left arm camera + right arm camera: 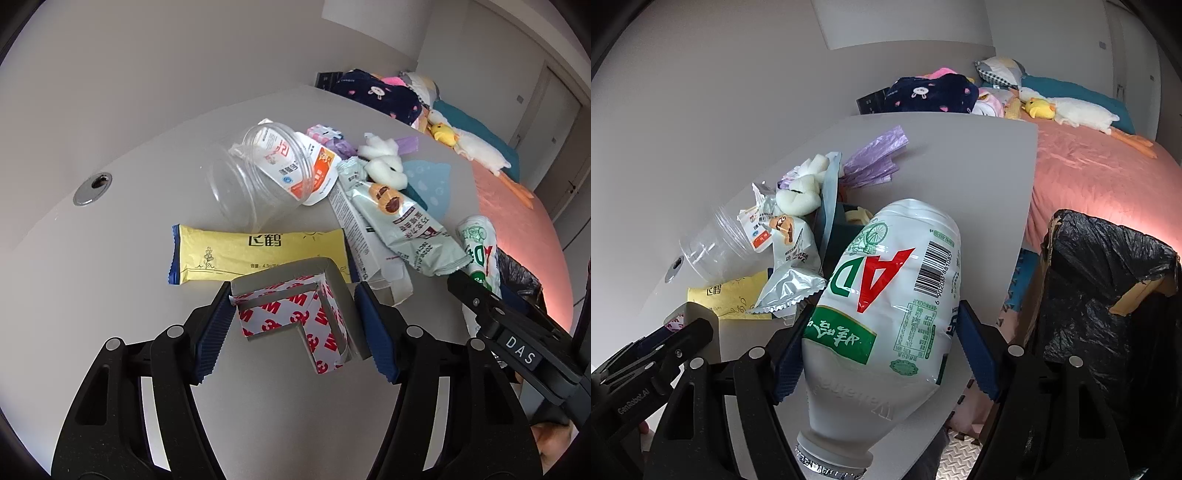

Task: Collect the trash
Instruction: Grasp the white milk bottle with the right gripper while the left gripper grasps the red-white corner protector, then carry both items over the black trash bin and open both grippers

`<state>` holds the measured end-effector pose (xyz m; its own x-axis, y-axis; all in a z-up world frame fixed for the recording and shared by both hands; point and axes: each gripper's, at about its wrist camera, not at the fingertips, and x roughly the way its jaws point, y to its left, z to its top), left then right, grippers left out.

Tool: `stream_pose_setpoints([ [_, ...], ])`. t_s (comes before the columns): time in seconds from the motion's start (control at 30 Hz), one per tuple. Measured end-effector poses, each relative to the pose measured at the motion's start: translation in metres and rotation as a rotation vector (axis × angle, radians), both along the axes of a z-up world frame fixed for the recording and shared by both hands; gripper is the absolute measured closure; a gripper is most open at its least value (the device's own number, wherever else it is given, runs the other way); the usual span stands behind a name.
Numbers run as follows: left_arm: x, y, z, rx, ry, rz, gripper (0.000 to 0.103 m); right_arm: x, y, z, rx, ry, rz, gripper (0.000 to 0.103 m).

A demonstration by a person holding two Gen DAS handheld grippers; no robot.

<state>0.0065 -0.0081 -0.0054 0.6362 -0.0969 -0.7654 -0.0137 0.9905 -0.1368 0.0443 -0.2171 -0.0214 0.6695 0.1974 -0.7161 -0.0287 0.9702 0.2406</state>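
My left gripper [295, 325] is shut on an L-shaped grey corner guard [301, 302] with red-and-white 3M backing, just above the grey table [110, 266]. My right gripper [882, 350] is shut on a white AD milk bottle [886, 295], held cap toward the camera over the table's right edge; the bottle also shows in the left wrist view [478, 247]. On the table lie a yellow sachet [258, 254], a clear plastic jar [255, 177], a pale green snack wrapper [406, 225], a white carton [354, 229] and white foam pieces [384, 166].
A cardboard box lined with a black trash bag [1108, 295] stands to the right of the table, below its edge. A bed with a pink cover [1089, 177] and plush toys lies behind. A cable hole [92, 188] sits at the table's left. A purple bag [875, 155] lies farther back.
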Motion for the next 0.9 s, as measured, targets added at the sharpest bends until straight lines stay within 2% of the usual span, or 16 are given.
stream_pose_setpoints([
  [0.33,0.001,-0.046,0.030,0.013,-0.052,-0.068,0.039,-0.019,-0.040,0.024,0.014,-0.054,-0.059,0.028],
  [0.9,0.012,-0.153,0.044,0.005,-0.064,-0.263,0.039,-0.052,-0.139,0.033,-0.001,-0.069,-0.238,0.028],
])
